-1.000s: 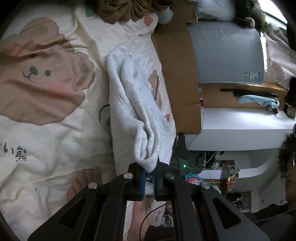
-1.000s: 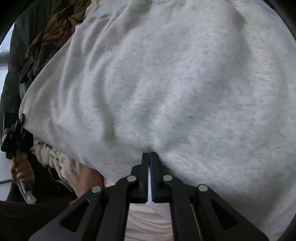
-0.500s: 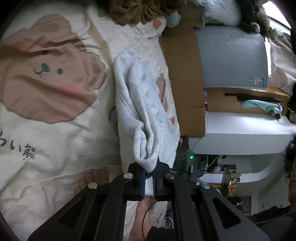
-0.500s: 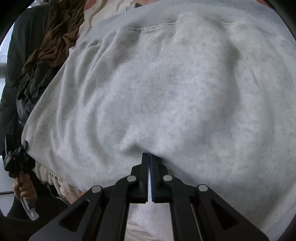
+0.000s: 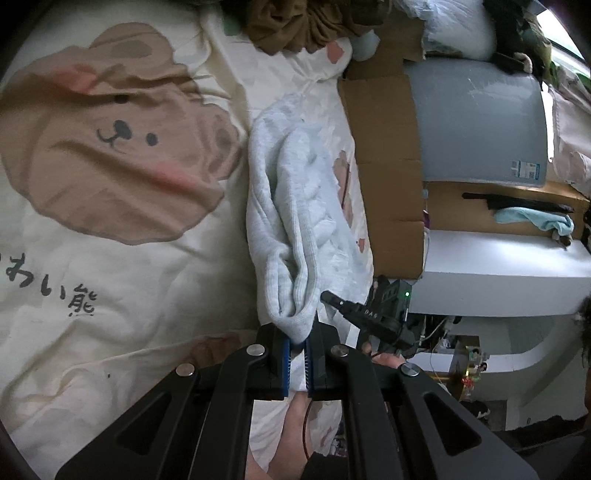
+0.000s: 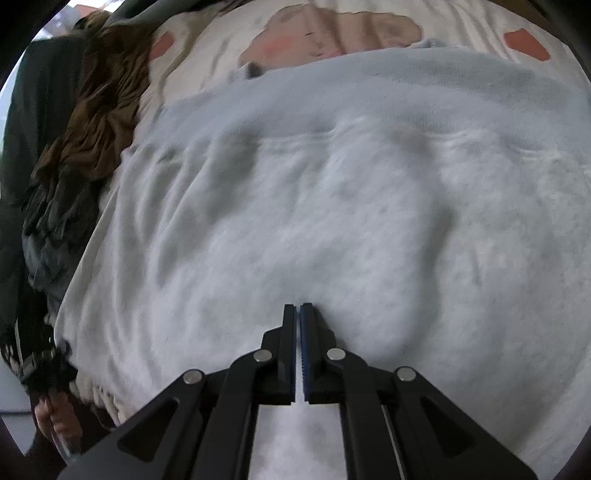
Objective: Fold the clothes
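The left gripper [image 5: 299, 341] is closed on a bunched edge of the grey sweatshirt [image 5: 291, 221], which stretches away ahead of it over the bear-print bed cover [image 5: 110, 177]. The right gripper [image 6: 298, 314] is pressed nearly closed, pinching the same sweatshirt, whose cloth spreads wide in front of it.

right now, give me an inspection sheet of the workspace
surface: bear-print quilt, wrinkled
job's things: grey sweatshirt, bunched and lifted at one edge, spread wide in the right view
clutter: brown garment at the quilt's far end; dark clothes beside it
grippers: left tool shut on the sweatshirt; right tool shut on it too
cables: thin wire below the left tool
surroundings: cardboard box, white shelf
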`<state>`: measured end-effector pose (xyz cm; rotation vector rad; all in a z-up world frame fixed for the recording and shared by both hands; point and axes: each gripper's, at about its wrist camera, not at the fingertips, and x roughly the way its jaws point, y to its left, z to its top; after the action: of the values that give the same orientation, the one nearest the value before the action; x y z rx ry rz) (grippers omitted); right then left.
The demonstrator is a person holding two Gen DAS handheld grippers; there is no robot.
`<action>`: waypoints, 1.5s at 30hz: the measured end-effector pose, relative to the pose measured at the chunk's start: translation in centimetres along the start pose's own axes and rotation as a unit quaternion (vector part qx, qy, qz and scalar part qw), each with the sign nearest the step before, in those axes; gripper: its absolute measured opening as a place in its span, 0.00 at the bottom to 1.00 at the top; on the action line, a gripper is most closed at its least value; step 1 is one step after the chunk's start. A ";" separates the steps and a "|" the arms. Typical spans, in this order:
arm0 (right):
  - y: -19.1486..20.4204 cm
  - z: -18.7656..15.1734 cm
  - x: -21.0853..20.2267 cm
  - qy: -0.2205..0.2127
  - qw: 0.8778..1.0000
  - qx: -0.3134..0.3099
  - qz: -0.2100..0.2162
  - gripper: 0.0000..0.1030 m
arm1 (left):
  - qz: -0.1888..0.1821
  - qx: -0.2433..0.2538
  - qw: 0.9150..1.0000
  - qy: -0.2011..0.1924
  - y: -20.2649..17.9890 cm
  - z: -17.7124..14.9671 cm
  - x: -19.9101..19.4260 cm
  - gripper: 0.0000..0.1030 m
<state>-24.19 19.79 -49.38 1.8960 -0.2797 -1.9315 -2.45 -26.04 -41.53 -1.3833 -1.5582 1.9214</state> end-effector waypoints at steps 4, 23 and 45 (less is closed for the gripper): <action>-0.4 0.9 0.6 -0.012 1.000 0.012 -0.004 0.01 | 0.000 0.001 1.000 0.002 0.0 0.0 0.0 0.05; -1.0 6.1 0.0 -0.047 0.999 0.013 -0.012 0.00 | 0.013 -0.003 1.000 0.004 0.6 0.3 0.1 0.05; 0.6 10.3 0.9 -0.073 0.996 0.043 -0.006 0.01 | 0.013 -0.009 1.000 0.002 1.1 0.4 0.3 0.05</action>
<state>-34.23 17.40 -49.37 1.8157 -0.4032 -2.1004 -2.59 -26.46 -42.64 -1.4206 -1.5658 1.9236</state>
